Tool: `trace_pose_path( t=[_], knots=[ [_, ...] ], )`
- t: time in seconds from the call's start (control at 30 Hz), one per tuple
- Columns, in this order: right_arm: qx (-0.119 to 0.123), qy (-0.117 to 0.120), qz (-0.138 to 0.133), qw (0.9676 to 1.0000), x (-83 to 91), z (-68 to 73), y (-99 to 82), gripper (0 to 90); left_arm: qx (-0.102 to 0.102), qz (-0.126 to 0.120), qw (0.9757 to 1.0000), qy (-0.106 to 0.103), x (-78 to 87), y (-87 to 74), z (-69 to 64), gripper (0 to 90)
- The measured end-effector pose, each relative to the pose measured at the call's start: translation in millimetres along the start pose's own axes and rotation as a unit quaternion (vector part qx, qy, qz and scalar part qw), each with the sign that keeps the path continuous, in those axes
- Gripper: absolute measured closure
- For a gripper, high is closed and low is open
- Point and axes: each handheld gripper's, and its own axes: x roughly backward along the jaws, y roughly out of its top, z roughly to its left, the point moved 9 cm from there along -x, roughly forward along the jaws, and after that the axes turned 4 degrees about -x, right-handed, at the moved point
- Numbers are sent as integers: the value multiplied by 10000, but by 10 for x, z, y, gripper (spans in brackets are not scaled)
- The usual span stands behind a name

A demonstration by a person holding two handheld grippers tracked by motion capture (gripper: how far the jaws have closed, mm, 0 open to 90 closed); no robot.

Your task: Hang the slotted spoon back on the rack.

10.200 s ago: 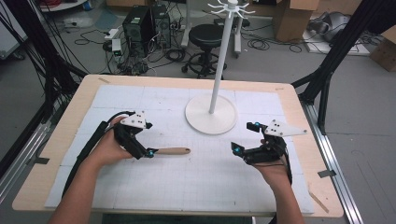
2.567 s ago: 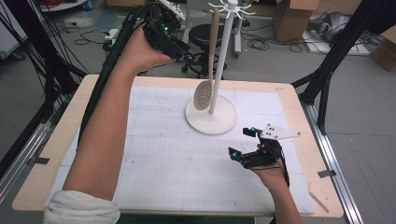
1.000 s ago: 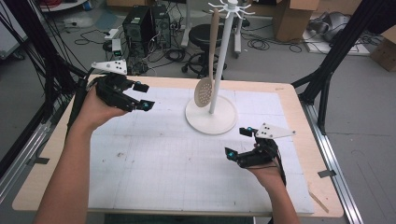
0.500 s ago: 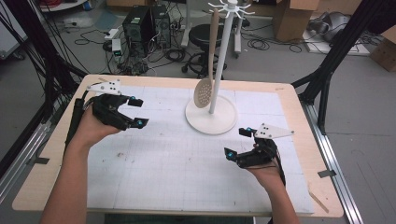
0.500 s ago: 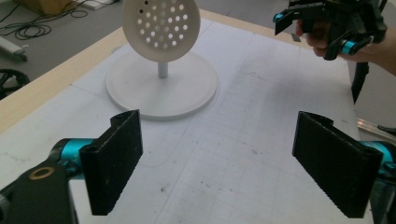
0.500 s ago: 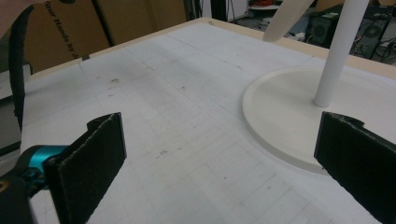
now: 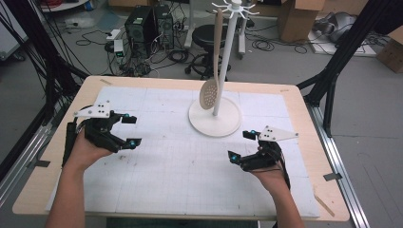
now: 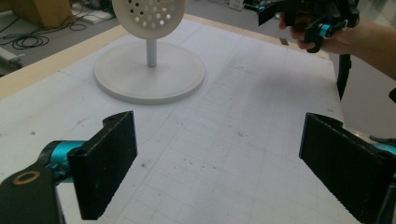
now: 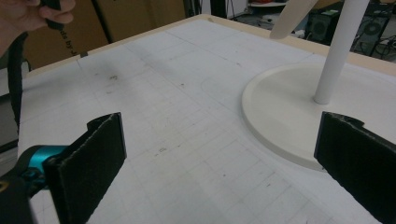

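**A:** Spoon point(image 7: 209, 93) on the rack point(image 7: 231, 57), handle up on a top hook, bowl dangling just above the round base, toward the table's far edge. That reads to me as the hanging step done.

**B:** Agreed. Left gripper point(image 7: 130, 130) sits low near the left edge, and its jaws have just been opening. From the left gripper view, both black pads stand wide apart with bare mat point(image 8: 233, 154) between them. Nothing held.

**A:** And the right gripper point(image 7: 241, 145)?

**B:** Parked toward the right edge, near side of the base. The right gripper view has its jaws spread wide too, empty, with the rack's foot just ahead of the one on the right.

**A:** So both hands free, spoon well apart from either one. What comes next, in your judgement?

**B:** Looks like a wind-down: hands settle on the mat, clear of the rack. If more work follows, either gripper would need to rise and reach for that far hook without knocking the post, since the spoon hangs loose and could swing off.

**A:** Right one is nearer the base, so it has the shorter reach.
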Motion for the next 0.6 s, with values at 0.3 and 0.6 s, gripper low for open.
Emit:
trace_pose_path(
  t=[0.3, 0.6],
  knots=[
    [63, -15, 47, 10000, -18, -3, -16, 11, 51, -47, 10000, -12, 32, -97, -34, 74],
    [-2, -10, 63, 10000, -28, -41, -24, 11, -115, -375, 9992, -122, 104, -43, -132, 17]
  ],
)
